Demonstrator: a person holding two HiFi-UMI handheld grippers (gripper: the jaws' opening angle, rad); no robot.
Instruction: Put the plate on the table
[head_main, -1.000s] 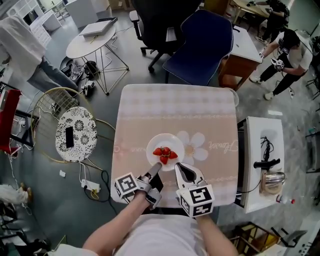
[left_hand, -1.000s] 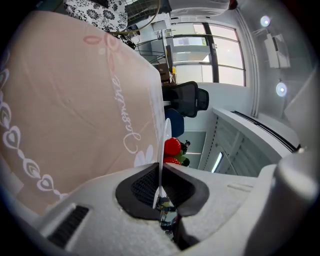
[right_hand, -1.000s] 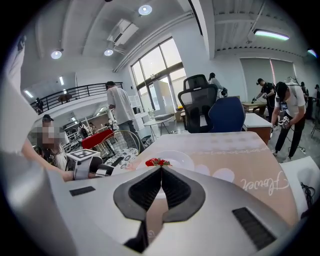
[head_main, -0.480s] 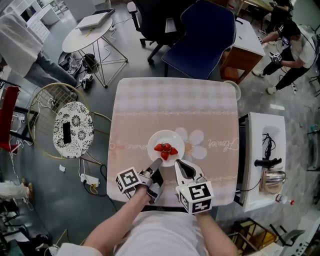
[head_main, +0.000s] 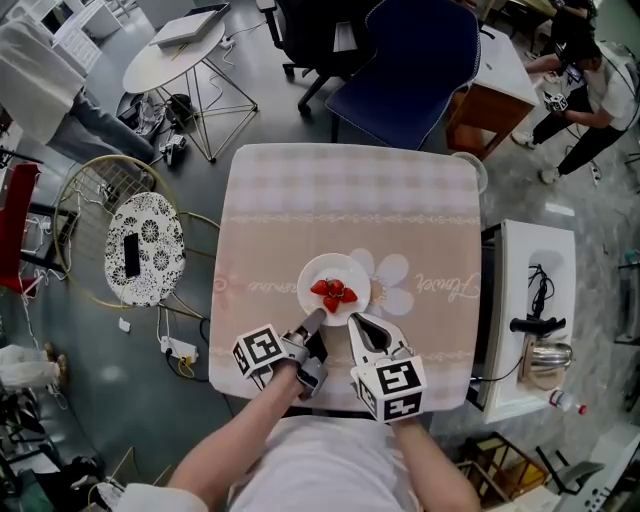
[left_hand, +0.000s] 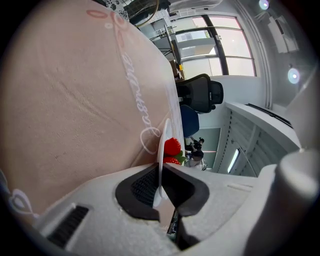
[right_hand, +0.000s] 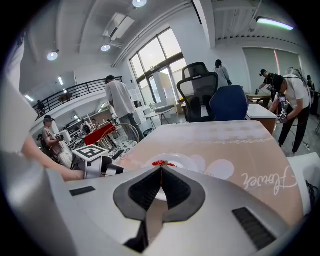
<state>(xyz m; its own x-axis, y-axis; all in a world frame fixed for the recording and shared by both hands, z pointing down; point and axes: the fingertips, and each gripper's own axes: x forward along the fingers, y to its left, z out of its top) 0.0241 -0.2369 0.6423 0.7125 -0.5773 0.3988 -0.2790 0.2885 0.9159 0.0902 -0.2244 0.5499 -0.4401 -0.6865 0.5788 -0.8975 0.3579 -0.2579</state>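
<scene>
A white plate with several red strawberries lies low over the pink tablecloth of the table, near its front edge; whether it touches the cloth I cannot tell. My left gripper is shut on the plate's near rim. In the left gripper view the plate shows edge-on between the pads of that gripper, with the strawberries beyond. My right gripper hovers just right of the rim, shut and empty. In the right gripper view its jaws meet in front of the plate.
A blue chair and a black office chair stand at the table's far side. A round white side table and a wire stool with a phone are on the left. A white cabinet with a kettle stands on the right.
The head view has shifted slightly. The plate and both grippers keep the same places over the tablecloth.
</scene>
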